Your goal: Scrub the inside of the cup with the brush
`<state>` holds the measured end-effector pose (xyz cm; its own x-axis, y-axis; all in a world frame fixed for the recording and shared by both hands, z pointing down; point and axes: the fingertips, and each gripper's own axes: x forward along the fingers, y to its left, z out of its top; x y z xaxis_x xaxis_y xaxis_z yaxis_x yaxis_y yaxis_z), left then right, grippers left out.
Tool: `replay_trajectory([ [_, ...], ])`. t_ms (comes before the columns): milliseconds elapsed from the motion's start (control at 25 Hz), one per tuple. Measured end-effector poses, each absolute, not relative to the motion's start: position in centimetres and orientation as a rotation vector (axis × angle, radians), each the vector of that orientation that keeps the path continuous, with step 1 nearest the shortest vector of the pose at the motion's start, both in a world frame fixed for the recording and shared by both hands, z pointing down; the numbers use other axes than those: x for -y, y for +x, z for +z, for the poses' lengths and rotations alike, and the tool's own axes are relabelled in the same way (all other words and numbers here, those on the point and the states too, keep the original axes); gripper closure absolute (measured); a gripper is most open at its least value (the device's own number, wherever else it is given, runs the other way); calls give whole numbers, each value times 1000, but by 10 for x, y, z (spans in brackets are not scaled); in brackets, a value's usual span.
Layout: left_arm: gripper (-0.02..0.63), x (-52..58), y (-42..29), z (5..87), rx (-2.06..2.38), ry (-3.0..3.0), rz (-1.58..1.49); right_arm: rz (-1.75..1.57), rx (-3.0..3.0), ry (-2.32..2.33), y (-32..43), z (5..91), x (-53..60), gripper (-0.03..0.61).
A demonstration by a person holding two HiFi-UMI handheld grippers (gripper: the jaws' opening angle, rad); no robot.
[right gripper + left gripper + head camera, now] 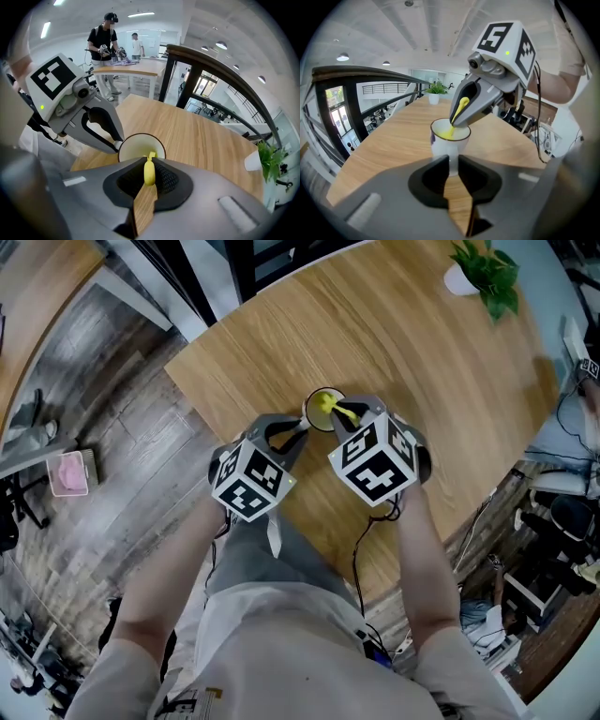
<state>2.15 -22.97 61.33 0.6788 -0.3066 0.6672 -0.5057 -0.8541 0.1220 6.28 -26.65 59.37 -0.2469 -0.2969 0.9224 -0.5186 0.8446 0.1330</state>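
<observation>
Mid-scrub, by the look of it: left hand-held gripper (453,161) clamped on the cup (440,145) standing on the surface (422,362), right hand-held gripper (149,160) clamped on the yellow brush (149,173), head inside the cup; scrubbing and withdrawal probably left.

A white cup (440,147) with a thin dark rim (a purple-blue mark on its side) holds a bright yellow brush (460,108). The left gripper (453,161) and right gripper (149,164) are grey, black-padded, with black-and-white marker cubes. The table (422,362) shows pale wood grain.
</observation>
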Motion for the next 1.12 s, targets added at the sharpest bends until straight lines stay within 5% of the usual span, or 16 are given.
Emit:
replay_trajectory([
  [1120, 559, 230, 24, 616, 612, 2582, 955, 397, 1906, 738, 60, 573, 280, 545],
])
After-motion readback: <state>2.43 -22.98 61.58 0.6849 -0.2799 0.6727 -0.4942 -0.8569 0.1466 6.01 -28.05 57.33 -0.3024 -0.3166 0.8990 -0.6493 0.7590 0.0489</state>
